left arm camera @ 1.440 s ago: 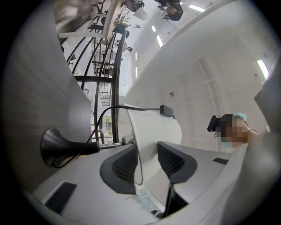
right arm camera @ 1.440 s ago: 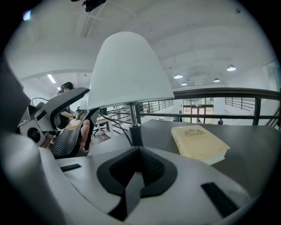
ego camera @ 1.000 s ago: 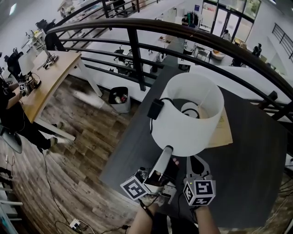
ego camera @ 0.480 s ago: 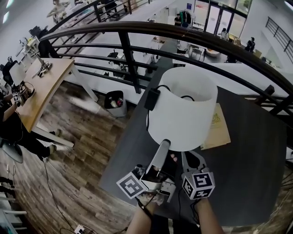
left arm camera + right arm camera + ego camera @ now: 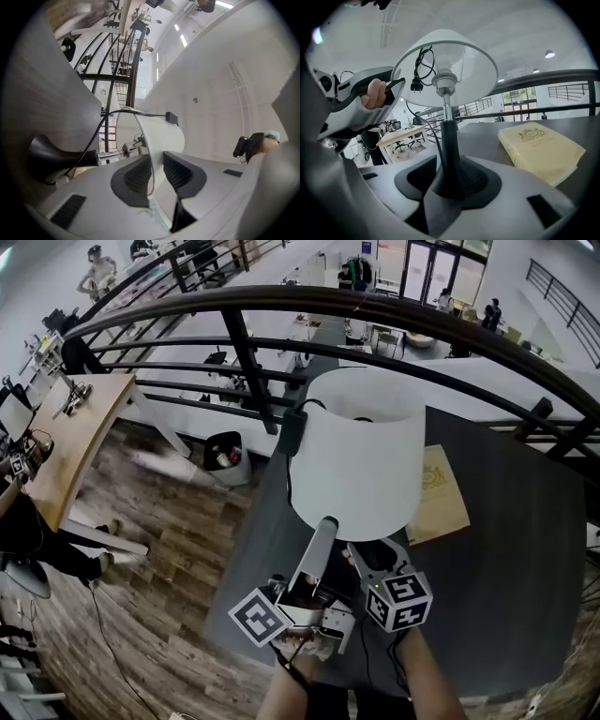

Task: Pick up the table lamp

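My left gripper (image 5: 157, 164), jaws just closing, loosely straddles the thin white shade (image 5: 361, 456); right gripper (image 5: 450, 174), just opened, flanks the black stem (image 5: 449, 140) near the table (image 5: 506, 549) edge.

Office mezzanine: railing (image 5: 375, 310), desks (image 5: 80, 437) below

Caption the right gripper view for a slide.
Right gripper, jaws just opened, straddles the table lamp stem; book beside.
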